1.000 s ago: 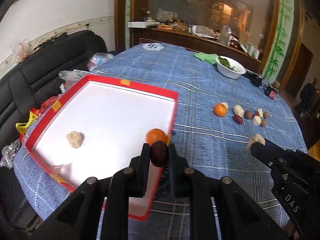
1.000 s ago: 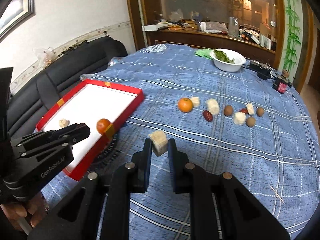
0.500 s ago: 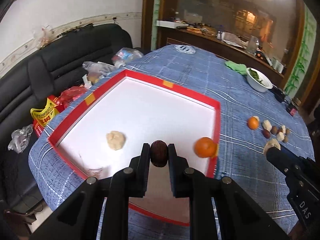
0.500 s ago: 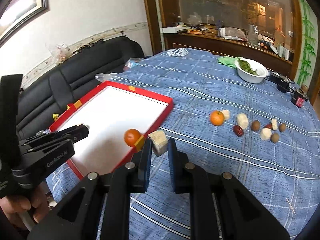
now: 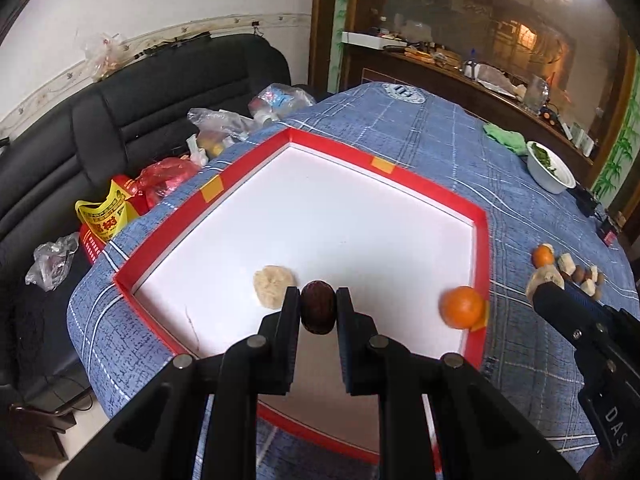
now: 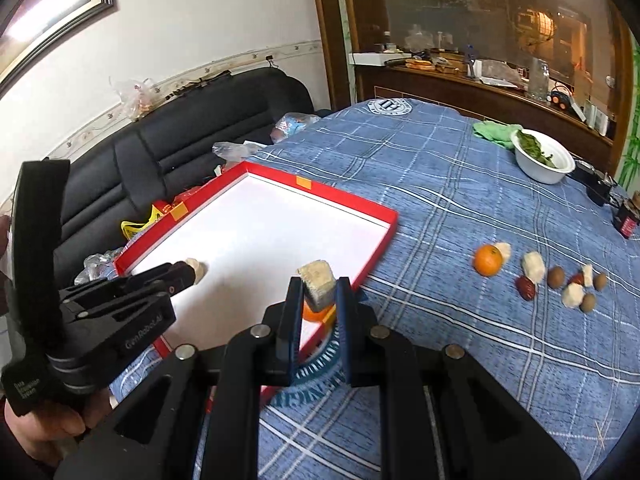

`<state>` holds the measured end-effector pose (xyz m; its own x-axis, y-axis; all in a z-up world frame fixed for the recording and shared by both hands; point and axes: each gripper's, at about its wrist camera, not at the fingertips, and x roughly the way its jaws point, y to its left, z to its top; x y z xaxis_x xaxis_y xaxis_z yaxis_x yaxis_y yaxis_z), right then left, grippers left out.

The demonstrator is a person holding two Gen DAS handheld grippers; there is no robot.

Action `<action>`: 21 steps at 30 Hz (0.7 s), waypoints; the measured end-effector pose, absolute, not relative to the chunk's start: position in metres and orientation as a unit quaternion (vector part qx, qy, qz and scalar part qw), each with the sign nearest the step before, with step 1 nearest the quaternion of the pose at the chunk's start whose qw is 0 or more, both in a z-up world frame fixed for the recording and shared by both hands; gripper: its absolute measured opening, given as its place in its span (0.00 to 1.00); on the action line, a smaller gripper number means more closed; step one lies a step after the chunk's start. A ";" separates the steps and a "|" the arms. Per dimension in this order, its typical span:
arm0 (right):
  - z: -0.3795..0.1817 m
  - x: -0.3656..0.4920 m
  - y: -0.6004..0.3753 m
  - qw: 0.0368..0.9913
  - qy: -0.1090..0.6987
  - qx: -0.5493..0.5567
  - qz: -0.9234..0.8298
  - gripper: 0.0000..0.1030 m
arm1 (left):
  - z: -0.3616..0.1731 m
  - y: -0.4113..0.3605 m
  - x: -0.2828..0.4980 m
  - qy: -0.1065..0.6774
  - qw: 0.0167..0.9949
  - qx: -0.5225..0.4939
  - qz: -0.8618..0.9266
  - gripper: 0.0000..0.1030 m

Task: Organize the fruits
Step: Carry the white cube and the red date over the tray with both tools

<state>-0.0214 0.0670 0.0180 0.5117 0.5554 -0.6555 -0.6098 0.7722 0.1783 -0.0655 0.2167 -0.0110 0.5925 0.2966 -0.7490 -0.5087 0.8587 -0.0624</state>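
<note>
My left gripper (image 5: 318,304) is shut on a dark red date (image 5: 317,308), held above the white floor of the red-rimmed tray (image 5: 482,240). In the tray lie a pale lump (image 5: 274,285) and an orange (image 5: 462,306) by the right wall. My right gripper (image 6: 318,286) is shut on a beige cube-shaped piece (image 6: 317,282), over the tray's (image 6: 376,254) near right edge, with the tray's orange (image 6: 314,315) partly hidden behind its fingers. The left gripper (image 6: 188,274) shows at the left of the right wrist view. More fruit waits on the blue cloth: an orange (image 6: 488,260), dates and pale pieces.
A white bowl of greens (image 6: 544,160) and a green cloth (image 6: 490,130) sit at the table's far right. Small dark boxes (image 6: 626,220) lie near the right edge. A black sofa (image 5: 120,120) with plastic bags (image 5: 160,184) stands left of the table.
Both grippers have swung left toward the tray. The left one, with the date, went from the tray's right edge to over its floor. The right one, with the beige piece, reached the tray's rim.
</note>
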 end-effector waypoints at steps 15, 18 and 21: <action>-0.008 0.003 0.115 0.850 0.390 -0.053 0.350 0.18 | -0.026 0.232 -0.051 0.410 0.870 -0.140 0.236 0.15; -0.012 0.011 0.121 0.848 0.396 -0.052 0.348 0.18 | -0.028 0.231 -0.047 0.412 0.869 -0.134 0.238 0.15; -0.015 0.016 0.123 0.847 0.399 -0.052 0.347 0.18 | -0.031 0.231 -0.045 0.417 0.866 -0.134 0.240 0.15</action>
